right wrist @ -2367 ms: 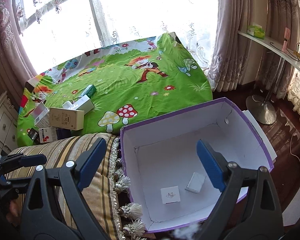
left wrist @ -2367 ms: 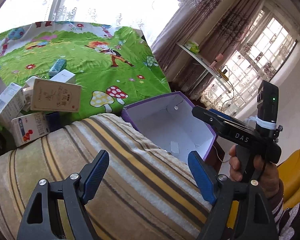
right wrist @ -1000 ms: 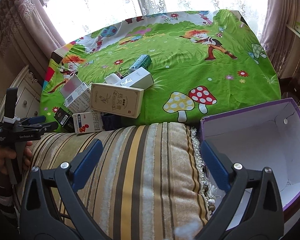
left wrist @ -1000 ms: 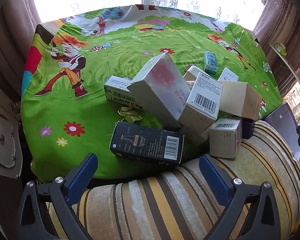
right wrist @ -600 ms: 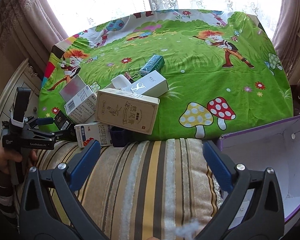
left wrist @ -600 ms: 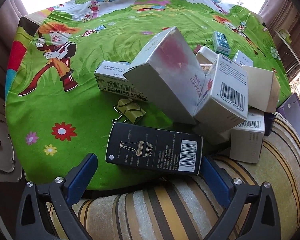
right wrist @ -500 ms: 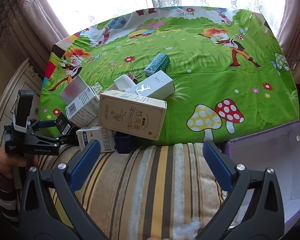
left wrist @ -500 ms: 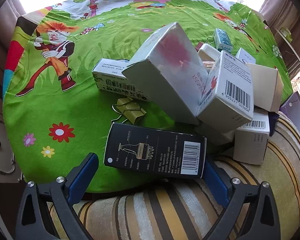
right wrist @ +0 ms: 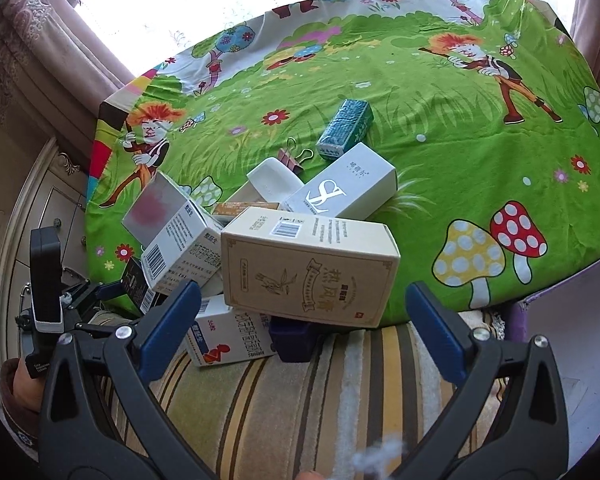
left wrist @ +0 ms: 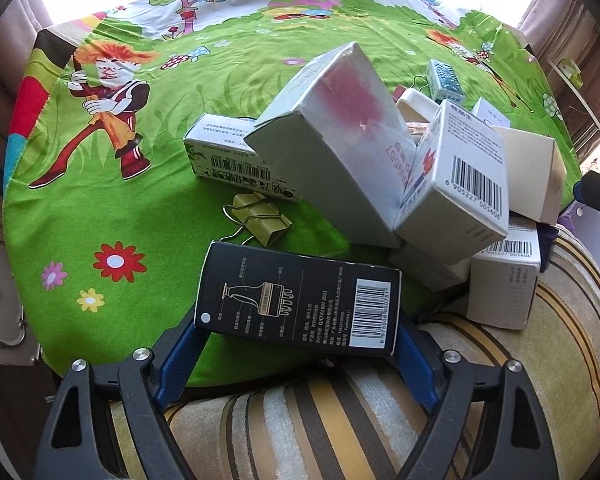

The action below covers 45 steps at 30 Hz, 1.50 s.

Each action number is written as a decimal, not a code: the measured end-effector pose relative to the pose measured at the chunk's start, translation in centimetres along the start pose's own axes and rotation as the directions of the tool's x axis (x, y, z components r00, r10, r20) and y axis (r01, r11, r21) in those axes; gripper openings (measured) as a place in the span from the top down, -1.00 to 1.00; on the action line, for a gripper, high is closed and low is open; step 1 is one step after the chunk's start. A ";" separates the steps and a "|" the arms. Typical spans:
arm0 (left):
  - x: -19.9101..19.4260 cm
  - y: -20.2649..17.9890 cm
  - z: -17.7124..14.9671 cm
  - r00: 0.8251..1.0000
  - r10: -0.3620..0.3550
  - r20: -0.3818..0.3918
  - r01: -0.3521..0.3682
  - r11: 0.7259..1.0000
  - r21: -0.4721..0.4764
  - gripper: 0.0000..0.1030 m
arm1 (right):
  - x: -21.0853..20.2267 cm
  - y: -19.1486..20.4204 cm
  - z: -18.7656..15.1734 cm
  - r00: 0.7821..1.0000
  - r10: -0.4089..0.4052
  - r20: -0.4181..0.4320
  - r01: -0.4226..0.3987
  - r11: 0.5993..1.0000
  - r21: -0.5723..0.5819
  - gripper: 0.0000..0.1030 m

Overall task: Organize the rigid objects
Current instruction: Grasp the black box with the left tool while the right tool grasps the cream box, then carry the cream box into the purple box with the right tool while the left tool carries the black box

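Both grippers have swung from the purple box over to the pile of cartons on the green cartoon cloth point(left wrist: 100, 216). Now the left gripper point(left wrist: 298, 344) straddles the black box point(left wrist: 298, 304), which lies flat at the cloth's near edge by the striped cushion point(left wrist: 340, 420); its jaws are closing, the blue pads point(left wrist: 180, 344) at the box's two ends, contact unclear. Above the cushion, the right gripper point(right wrist: 300, 312) hangs wide and empty, just short of the beige carton point(right wrist: 308, 268) topping the pile.
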State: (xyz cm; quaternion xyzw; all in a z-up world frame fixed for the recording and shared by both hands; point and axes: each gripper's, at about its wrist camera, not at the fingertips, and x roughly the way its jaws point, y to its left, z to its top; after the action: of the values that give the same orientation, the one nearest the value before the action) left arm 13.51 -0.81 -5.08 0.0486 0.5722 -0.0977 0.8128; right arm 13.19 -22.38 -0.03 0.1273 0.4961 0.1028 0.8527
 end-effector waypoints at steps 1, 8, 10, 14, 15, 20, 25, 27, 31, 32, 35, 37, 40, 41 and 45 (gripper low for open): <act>0.0 0.0 0.0 1.000 0.000 0.001 0.000 1.000 0.000 -0.69 | 0.1 0.0 0.1 1.000 -0.005 0.002 0.005 1.000 0.000 -0.99; 0.0 0.0 0.1 1.000 -0.002 0.004 0.002 1.000 0.006 -0.69 | 1.3 0.2 0.8 0.999 -0.039 -0.006 0.039 0.999 0.005 -0.99; 0.0 0.0 0.1 1.000 -0.003 0.005 0.003 1.000 0.006 -0.69 | 1.6 0.3 1.0 0.999 -0.050 -0.009 0.050 0.999 0.003 -0.99; -0.4 0.0 0.0 1.000 -0.007 0.014 0.007 1.000 0.004 -0.68 | 2.6 0.3 1.4 0.997 -0.066 -0.027 0.066 0.998 0.009 -0.99; -0.6 0.0 -0.1 1.000 -0.007 0.022 0.007 1.000 0.001 -0.68 | 2.9 0.2 1.4 0.997 -0.065 -0.032 0.065 0.998 0.013 -0.99; -2.7 1.0 -1.2 0.996 -0.029 0.078 0.035 0.997 -0.069 -0.68 | 3.4 0.0 1.3 0.997 -0.062 -0.045 0.063 0.998 0.019 -0.97; -5.0 2.1 -3.2 0.989 -0.060 0.132 0.082 0.982 -0.168 -0.68 | 2.5 -0.2 1.0 0.999 -0.052 -0.011 0.052 0.998 0.020 -0.96; -5.8 2.2 -3.9 0.987 -0.062 0.151 0.091 0.976 -0.197 -0.68 | 1.7 -0.4 0.9 0.999 -0.047 0.010 0.047 0.999 0.018 -0.95; -7.3 1.5 -5.1 0.979 -0.073 0.190 0.113 0.971 -0.209 -0.68 | -0.1 -1.1 0.4 0.998 -0.034 0.054 0.033 0.999 0.027 -0.95; -7.7 1.1 -5.3 0.977 -0.075 0.199 0.116 0.972 -0.204 -0.68 | -0.6 -1.3 0.2 0.998 -0.033 0.062 0.031 0.999 0.028 -0.95; -8.6 -0.5 -5.5 0.970 -0.101 0.222 0.143 0.973 -0.183 -0.68 | -1.9 -2.0 -0.4 0.996 -0.037 0.086 0.034 0.999 0.033 -0.95; -8.9 -1.8 -5.6 0.965 -0.124 0.230 0.164 0.973 -0.165 -0.68 | -3.1 -2.5 -0.8 0.994 -0.040 0.103 0.036 0.999 0.033 -0.95; -9.3 -4.3 -5.8 0.958 -0.163 0.237 0.195 0.973 -0.121 -0.68 | -4.7 -3.5 -1.6 0.992 -0.049 0.118 0.048 0.999 0.016 -0.95; -9.4 -5.0 -5.8 0.955 -0.175 0.240 0.205 0.973 -0.107 -0.68 | -5.3 -3.9 -2.0 0.991 -0.053 0.124 0.051 0.999 0.014 -0.95; -9.7 -8.2 -5.6 0.945 -0.224 0.238 0.241 0.969 -0.045 -0.68 | -7.3 -6.0 -3.5 0.986 -0.082 0.143 0.079 0.997 0.024 -0.95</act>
State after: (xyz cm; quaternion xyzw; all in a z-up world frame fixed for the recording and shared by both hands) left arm 3.42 -6.77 2.37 -0.0609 0.4787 -0.1766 0.8578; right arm 6.86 -29.86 2.38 0.1221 0.4392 0.0544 0.8884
